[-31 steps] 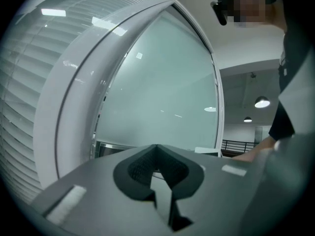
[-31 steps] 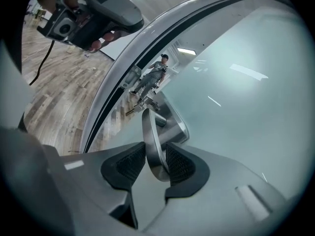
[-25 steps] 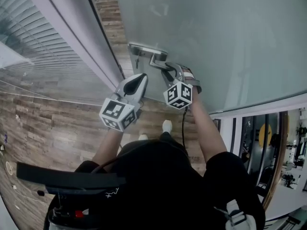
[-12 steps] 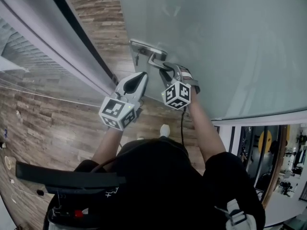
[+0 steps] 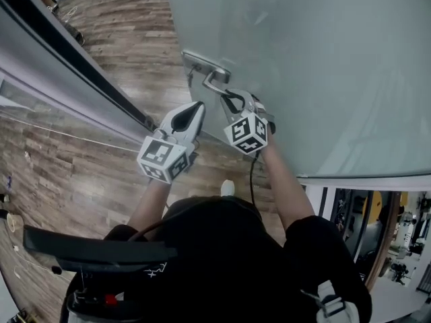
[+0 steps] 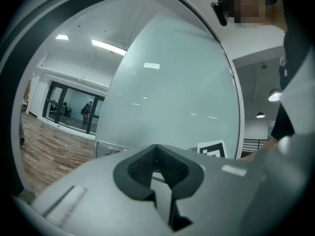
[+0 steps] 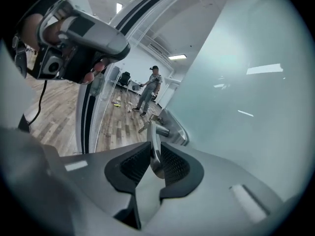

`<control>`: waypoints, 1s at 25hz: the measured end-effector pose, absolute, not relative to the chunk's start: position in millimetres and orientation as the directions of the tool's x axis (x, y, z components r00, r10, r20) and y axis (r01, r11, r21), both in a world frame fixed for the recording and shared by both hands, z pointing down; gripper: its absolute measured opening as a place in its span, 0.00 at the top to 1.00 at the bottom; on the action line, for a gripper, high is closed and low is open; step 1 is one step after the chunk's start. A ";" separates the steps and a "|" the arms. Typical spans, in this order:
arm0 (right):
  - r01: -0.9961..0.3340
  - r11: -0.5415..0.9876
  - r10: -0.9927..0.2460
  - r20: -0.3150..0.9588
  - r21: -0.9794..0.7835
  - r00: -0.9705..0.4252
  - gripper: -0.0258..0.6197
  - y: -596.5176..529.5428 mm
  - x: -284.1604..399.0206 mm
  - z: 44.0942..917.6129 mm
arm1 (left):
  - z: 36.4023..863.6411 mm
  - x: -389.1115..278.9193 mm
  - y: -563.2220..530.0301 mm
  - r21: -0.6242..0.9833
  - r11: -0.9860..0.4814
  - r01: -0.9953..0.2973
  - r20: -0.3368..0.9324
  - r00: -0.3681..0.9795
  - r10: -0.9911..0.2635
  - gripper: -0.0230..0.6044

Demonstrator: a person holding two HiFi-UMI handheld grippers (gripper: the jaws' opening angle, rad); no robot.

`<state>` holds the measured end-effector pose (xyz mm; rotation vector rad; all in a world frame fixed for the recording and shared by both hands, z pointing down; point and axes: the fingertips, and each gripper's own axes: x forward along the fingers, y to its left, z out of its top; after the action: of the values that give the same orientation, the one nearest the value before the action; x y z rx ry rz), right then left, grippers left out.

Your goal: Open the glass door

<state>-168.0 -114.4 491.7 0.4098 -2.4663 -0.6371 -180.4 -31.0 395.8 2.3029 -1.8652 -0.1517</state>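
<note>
The frosted glass door (image 5: 303,59) fills the upper right of the head view, with its metal handle (image 5: 210,78) near the door's edge. My right gripper (image 5: 230,99) is at the lever's end. In the right gripper view the lever (image 7: 156,157) stands between the pads (image 7: 173,165), which touch it on both sides. Those jaws have just been closing onto the lever, so the right gripper (image 7: 155,149) is shut on it. My left gripper (image 5: 197,108) hovers just left of the handle, apart from it. In its own view the left gripper (image 6: 157,154) is shut and holds nothing.
A dark-framed glass wall (image 5: 74,66) runs diagonally at the left, with wooden floor (image 5: 128,25) showing between it and the door's edge. A key (image 7: 143,128) hangs below the handle plate. A person (image 7: 149,90) stands far off in the room beyond.
The right jaws have closed on the lever. The strip of floor between the door's edge and the wall frame has widened. Both grippers have shifted slightly with the handle.
</note>
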 end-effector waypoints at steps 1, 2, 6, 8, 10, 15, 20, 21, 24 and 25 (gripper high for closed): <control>-0.144 0.848 -0.402 0.441 0.510 -0.802 0.86 -117.9 -168.0 491.0 | 395.1 -177.6 -34.6 0.197 -0.194 -0.961 0.032 0.204 -0.979 0.96; -0.139 0.851 -0.395 0.443 0.507 -0.805 0.86 -122.2 -167.9 490.0 | 393.3 -174.3 -39.0 0.194 -0.187 -0.963 0.030 0.197 -0.980 0.96; -0.141 0.864 -0.382 0.447 0.483 -0.809 0.87 -140.8 -166.6 488.9 | 389.8 -161.9 -55.2 0.180 -0.156 -0.971 0.029 0.163 -0.986 0.96; -0.129 0.870 -0.373 0.463 0.476 -0.804 0.86 -147.3 -167.9 488.8 | 389.5 -158.7 -58.9 0.174 -0.131 -0.976 0.031 0.138 -0.990 0.96; -0.098 0.865 -0.364 0.483 0.492 -0.796 0.86 -152.5 -171.9 489.5 | 388.6 -158.6 -61.1 0.174 -0.104 -0.979 0.028 0.111 -0.993 0.96; -0.073 0.842 -0.373 0.481 0.534 -0.794 0.86 -169.7 -182.2 492.6 | 388.9 -162.8 -68.3 0.171 -0.064 -0.983 0.033 0.071 -0.997 0.96; -0.090 0.816 -0.412 0.465 0.571 -0.783 0.86 -177.9 -183.4 487.5 | 382.3 -158.9 -67.2 0.162 -0.069 -0.984 0.031 0.075 -0.997 0.96; -0.093 0.812 -0.419 0.464 0.577 -0.780 0.85 -179.3 -182.6 486.1 | 380.6 -157.3 -67.1 0.161 -0.072 -0.984 0.030 0.078 -0.997 0.96; -0.101 0.811 -0.435 0.478 0.577 -0.763 0.83 -188.4 -180.3 486.9 | 380.0 -154.4 -71.6 0.162 -0.084 -0.983 0.031 0.090 -0.995 0.96; -0.103 0.812 -0.439 0.485 0.574 -0.756 0.81 -192.5 -180.2 488.9 | 381.0 -154.6 -74.3 0.163 -0.089 -0.983 0.031 0.096 -0.995 0.96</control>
<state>-180.2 -192.5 488.9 0.3976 -2.3669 -0.7030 -154.6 -74.3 381.0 2.2154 -2.0181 -0.1306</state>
